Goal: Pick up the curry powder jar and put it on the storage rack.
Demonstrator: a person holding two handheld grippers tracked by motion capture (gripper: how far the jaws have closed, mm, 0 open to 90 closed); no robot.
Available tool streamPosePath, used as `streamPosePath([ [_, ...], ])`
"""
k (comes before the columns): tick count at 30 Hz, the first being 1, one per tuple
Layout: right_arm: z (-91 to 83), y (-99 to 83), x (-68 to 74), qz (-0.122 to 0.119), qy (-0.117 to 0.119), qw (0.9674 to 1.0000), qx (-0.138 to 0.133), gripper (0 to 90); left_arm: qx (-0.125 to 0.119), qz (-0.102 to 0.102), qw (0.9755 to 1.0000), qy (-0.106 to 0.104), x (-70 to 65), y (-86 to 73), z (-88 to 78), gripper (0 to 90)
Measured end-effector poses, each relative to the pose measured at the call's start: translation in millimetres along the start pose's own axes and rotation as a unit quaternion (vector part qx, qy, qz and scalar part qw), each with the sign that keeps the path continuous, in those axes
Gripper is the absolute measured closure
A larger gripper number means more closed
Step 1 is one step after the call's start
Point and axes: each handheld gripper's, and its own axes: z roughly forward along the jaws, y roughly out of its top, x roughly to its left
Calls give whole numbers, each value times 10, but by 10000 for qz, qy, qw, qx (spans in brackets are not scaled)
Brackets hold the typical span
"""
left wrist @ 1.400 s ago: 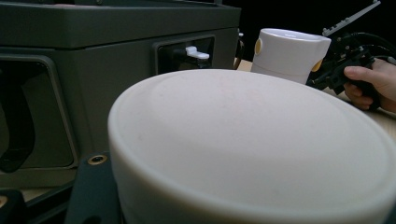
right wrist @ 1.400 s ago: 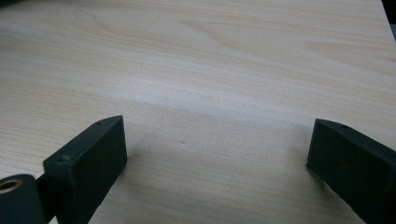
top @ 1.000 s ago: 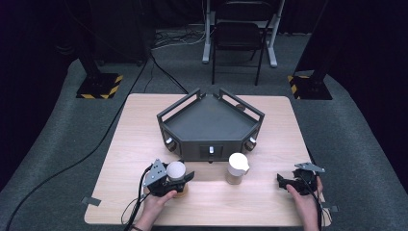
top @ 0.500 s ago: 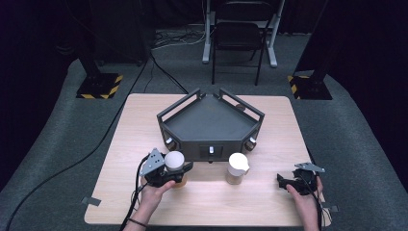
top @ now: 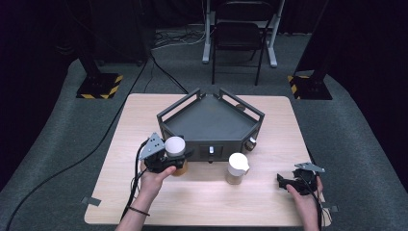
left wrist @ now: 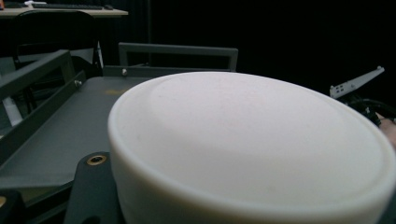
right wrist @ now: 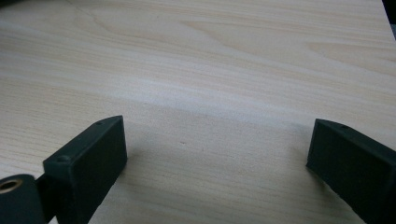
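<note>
High view: the dark grey tray (top: 211, 122) sits at the middle of the wooden table (top: 144, 110), and it serves as the landmark for everything else. Just in front of the tray's near-left corner, the left gripper (top: 169, 157) holds a jar with a white lid (top: 175, 145); the jar's brownish body shows just beneath the lid, and its lid top sits about level with the tray's front wall. The jaws are pinched on the jar's sides, with the person's left hand (top: 156, 175) wrapped around the gripper body from behind. In the left gripper view the white lid (left wrist: 252, 140) looms large and close, with the tray's floor (left wrist: 60, 130) and its railed wall (left wrist: 177, 49) just beyond it, so the jar is at the tray's edge rather than inside it.

A second jar with a white spouted lid (top: 238, 164) stands upright on the table just in front of the tray's front wall, to the right of the held jar and apart from it.

Well to the right of the tray's near-right corner, close to the table's right edge, the right gripper (top: 287, 182) rests low in the person's right hand (top: 303, 195). In the right gripper view its two black fingers (right wrist: 91, 161) stand spread wide with bare table wood between them.
</note>
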Motion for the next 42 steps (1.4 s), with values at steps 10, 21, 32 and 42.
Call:
streamPosePath([
  [10,0,0,0,1,1,10000,0,37,-89,83,9999,79,36,362,98,371],
  [21,1,1,-3,-3,7,10000,0,37,-186,157,9991,346,96,640,271,371],
  [32,1,1,-4,-5,8,10000,0,37,-221,-27,9979,604,238,657,533,370],
  [42,1,1,-4,-5,8,10000,0,37,-176,-153,9967,779,290,639,755,367],
])
